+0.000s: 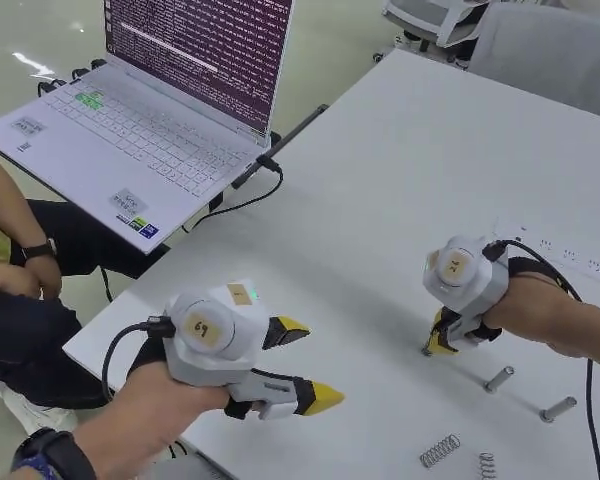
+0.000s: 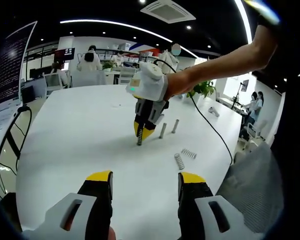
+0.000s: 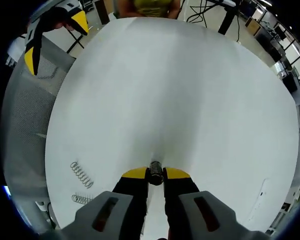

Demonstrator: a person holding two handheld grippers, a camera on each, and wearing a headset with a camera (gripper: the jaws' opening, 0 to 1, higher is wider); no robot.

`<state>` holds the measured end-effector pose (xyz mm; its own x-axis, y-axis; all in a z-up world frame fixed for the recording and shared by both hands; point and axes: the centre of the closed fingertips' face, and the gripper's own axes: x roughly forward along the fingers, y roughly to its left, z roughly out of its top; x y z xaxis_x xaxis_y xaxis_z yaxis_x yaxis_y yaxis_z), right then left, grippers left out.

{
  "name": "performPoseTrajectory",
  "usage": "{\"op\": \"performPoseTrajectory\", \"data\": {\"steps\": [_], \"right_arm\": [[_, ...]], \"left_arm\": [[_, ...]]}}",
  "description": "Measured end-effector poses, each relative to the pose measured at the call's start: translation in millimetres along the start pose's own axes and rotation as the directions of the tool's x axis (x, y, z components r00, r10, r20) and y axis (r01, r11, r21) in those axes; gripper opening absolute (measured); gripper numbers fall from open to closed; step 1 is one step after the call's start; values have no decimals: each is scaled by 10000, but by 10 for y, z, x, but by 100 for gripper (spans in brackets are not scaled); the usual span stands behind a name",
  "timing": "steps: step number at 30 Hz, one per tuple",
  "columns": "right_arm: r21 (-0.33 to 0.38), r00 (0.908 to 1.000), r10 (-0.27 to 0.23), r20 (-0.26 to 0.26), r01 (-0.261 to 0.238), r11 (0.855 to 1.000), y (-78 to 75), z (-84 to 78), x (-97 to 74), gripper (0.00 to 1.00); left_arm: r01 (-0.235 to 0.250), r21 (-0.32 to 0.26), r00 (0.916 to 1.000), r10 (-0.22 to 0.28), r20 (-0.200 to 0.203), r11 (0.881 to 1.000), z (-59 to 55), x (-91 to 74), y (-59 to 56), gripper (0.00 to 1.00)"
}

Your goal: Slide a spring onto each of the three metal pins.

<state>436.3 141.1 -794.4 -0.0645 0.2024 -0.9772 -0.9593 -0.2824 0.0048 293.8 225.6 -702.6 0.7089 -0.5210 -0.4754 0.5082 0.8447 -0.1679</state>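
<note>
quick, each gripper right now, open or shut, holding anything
left gripper: open, holding nothing
right gripper: shut on a spring

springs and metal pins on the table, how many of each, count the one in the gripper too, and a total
springs: 3, with 2 lying loose on the table and 1 held spring in the right gripper
metal pins: 2, standing upright and bare; any pin under the held spring is hidden
total: 5
</note>
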Motion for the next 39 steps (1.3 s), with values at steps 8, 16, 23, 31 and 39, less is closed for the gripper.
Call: {"op": "performPoseTrajectory", "data": {"steps": [8, 16, 23, 31, 39], "right_arm": [[324, 9999, -19, 158, 14, 9995, -6, 6, -32, 13], [423, 9995, -186, 241, 176, 9990, 8, 12, -111, 18], [644, 9978, -444, 488, 412, 9971, 2, 29, -255, 20], [997, 9933, -794, 840, 709, 9925, 7, 33, -440, 22], [1408, 9876, -1131, 1090, 973, 9852, 64, -14, -577, 24]], "left_arm": [[-4, -14, 10000, 4, -28, 10000, -14, -9, -2, 47], [-19, -48, 10000, 19, 0, 10000, -5, -18, -6, 47], [-5, -90, 10000, 5, 31, 10000, 8, -34, -20, 47], [40, -82, 10000, -39, 60, 10000, 15, -54, -48, 47], [37, -45, 9999, -36, 152, 10000, 57, -95, -62, 48]]}}
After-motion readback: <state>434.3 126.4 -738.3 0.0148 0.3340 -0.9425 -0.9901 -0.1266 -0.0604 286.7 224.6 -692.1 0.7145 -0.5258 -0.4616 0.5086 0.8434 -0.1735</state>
